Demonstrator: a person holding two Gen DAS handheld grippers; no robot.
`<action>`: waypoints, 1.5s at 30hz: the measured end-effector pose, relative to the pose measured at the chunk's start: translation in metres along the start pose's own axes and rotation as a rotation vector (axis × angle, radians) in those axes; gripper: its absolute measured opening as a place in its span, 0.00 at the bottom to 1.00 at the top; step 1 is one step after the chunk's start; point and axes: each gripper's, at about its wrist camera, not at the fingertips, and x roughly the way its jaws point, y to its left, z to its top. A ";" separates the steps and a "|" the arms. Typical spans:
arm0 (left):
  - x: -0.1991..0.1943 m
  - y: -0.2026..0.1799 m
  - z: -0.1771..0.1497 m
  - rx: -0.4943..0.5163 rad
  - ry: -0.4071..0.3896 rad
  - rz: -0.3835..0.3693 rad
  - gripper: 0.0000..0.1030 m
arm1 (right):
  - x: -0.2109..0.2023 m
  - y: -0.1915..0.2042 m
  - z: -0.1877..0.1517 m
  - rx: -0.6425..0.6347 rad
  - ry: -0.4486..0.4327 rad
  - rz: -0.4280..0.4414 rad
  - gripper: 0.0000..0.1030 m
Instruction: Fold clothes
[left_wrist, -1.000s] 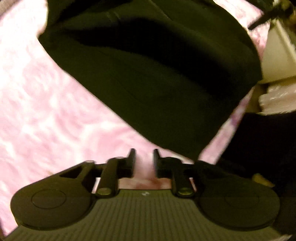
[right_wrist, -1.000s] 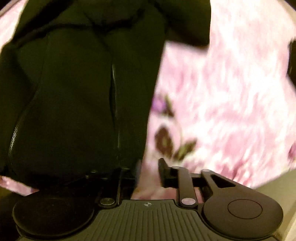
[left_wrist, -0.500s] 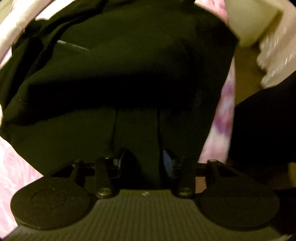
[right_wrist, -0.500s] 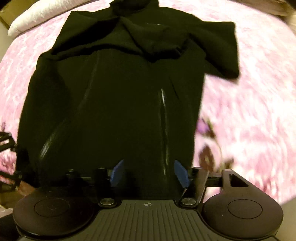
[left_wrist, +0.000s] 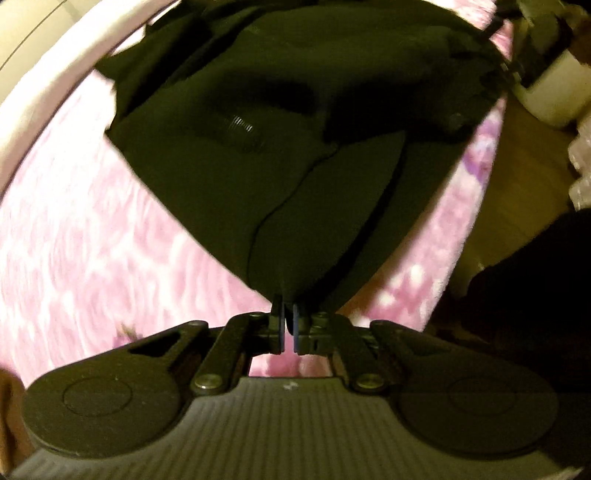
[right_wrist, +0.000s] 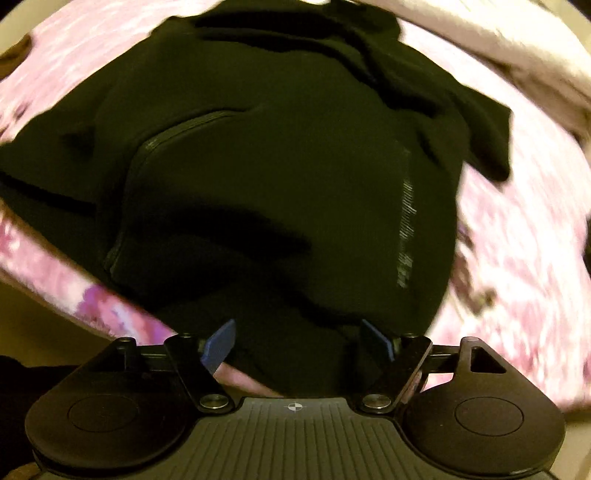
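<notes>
Left gripper (left_wrist: 289, 317) pinches black jacket (left_wrist: 295, 177); right gripper (right_wrist: 301, 338) gapes

Pink floral bedspread (left_wrist: 74, 236) fills the scene, blurred by motion. A pale pillow (right_wrist: 517, 48) runs along the far edge. Beyond the bed, warm brownish floor (left_wrist: 524, 177) and what may be a white container (left_wrist: 554, 96). Dim yellow light.

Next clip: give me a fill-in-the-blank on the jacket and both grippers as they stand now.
1. The left gripper is ____ on the jacket's hem.
2. The right gripper is ____, with hem fabric between its fingers.
3. The jacket's colour is ____.
4. The bedspread beneath is patterned ____.

Missing: shut; open; black; pink
</notes>
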 end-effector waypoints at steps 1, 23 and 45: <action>0.002 0.000 -0.003 -0.015 -0.001 0.006 0.02 | 0.005 0.005 -0.003 -0.034 -0.008 -0.002 0.76; 0.038 -0.087 0.030 0.460 0.018 0.227 0.30 | 0.000 -0.027 -0.040 -0.185 -0.061 -0.042 0.00; -0.043 -0.020 0.023 0.119 0.079 0.175 0.25 | -0.032 -0.105 -0.002 0.151 -0.082 0.007 0.47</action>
